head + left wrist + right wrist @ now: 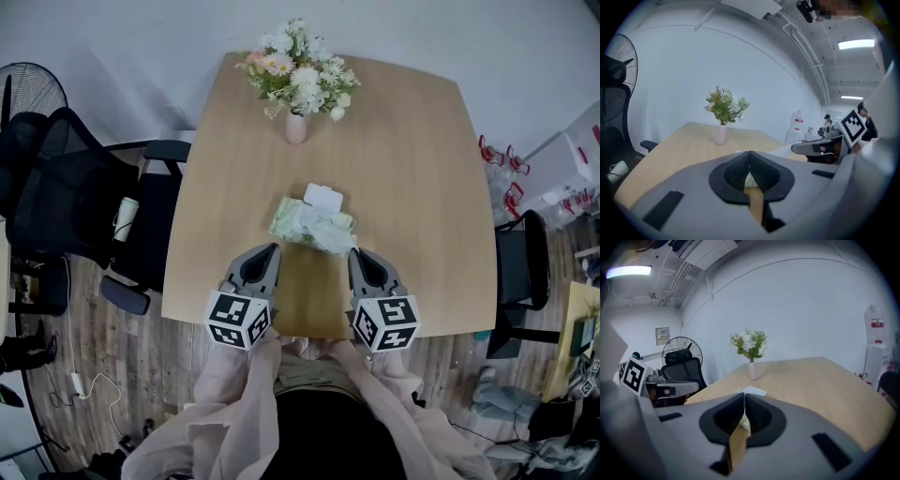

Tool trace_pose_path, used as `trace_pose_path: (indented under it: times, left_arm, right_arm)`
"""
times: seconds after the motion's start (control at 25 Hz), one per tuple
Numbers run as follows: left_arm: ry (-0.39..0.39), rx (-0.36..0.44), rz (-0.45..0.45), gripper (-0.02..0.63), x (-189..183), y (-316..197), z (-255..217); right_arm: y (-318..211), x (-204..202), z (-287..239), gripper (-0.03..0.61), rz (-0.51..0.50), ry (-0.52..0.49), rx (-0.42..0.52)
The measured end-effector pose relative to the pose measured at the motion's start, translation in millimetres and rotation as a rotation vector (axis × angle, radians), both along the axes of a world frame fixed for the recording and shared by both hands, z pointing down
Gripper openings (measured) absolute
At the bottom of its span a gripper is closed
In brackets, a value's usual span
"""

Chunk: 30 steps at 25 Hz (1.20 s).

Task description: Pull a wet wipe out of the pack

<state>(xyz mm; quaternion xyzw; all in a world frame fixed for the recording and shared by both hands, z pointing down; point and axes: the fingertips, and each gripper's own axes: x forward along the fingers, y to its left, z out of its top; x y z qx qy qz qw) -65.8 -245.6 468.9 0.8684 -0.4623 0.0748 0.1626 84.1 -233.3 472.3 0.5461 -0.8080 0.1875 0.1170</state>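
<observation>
Head view: one wipe pack [312, 225], one vase [296, 127], left gripper [272, 248], right gripper [356, 252].

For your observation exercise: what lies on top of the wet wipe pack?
A white flap rests on the wet wipe pack near its far edge; anything beneath it is covered.

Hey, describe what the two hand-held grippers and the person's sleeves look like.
The left hand-held gripper and right hand-held gripper have grey bodies, black ribbed pads, and a cube with black-and-white square markers each. The sleeves are loose, pale pink.
</observation>
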Motion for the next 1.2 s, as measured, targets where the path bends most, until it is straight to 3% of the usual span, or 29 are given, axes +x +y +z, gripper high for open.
trace_pose_path:
  times: [1.2]
  left_arm:
    - [-0.003,0.018,0.024,0.011,19,3,-13]
  right_arm:
    - [-1,34,-35,0.014,0.040,-0.003,0.070]
